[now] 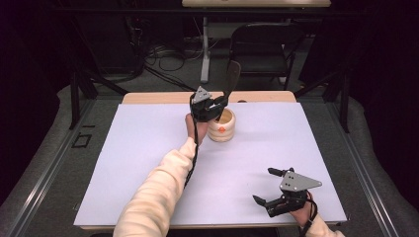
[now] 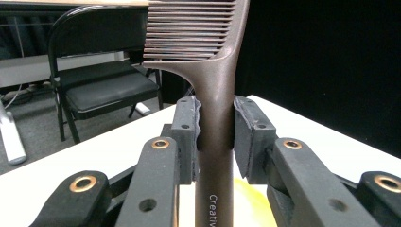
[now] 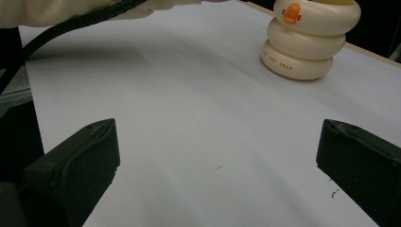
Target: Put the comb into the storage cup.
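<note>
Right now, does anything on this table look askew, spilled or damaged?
Nothing stands out. The cream holder stands upright on the white mat with no spill around it. The left gripper holds a brown comb upright by its handle, beside the holder. The right gripper is open over bare mat.

The comb's (image 2: 215, 94) toothed head runs off the top edge of the left gripper view, and its handle's lower end hides behind the left claw (image 2: 215, 118). Printing on the cream holder (image 3: 305, 40) is too small to read.
</note>
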The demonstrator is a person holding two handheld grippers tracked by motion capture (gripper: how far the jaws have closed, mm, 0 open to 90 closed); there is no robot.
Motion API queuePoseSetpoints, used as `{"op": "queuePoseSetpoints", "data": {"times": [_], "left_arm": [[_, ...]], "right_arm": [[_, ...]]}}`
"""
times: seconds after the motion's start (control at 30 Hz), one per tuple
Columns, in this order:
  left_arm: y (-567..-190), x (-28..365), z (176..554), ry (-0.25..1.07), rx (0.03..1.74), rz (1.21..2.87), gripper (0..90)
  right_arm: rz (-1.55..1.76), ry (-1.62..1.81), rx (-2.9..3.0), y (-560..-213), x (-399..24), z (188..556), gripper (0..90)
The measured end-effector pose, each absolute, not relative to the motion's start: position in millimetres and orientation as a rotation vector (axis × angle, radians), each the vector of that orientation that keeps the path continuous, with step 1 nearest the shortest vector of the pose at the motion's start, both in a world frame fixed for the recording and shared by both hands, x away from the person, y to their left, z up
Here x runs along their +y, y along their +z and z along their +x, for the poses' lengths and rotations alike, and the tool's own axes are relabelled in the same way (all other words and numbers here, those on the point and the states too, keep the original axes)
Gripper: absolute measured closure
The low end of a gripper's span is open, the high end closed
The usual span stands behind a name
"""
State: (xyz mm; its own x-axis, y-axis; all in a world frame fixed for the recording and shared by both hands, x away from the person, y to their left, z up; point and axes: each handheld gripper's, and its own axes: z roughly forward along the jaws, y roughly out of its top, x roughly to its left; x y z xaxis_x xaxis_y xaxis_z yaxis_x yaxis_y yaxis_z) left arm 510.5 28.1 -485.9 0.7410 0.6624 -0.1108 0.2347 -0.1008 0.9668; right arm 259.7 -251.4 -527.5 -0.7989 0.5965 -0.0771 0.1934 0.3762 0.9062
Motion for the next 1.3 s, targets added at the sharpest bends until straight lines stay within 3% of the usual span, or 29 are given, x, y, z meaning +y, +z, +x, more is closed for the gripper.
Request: {"op": "queuePoseSetpoints", "data": {"times": [1.3], "left_arm": [[-508.1,29.8,511.0,0.352,0.746,1.757,72.1]], "right_arm": [[0.685,1.398,2.252,-527.5,-251.4,259.9,0.0]]}}
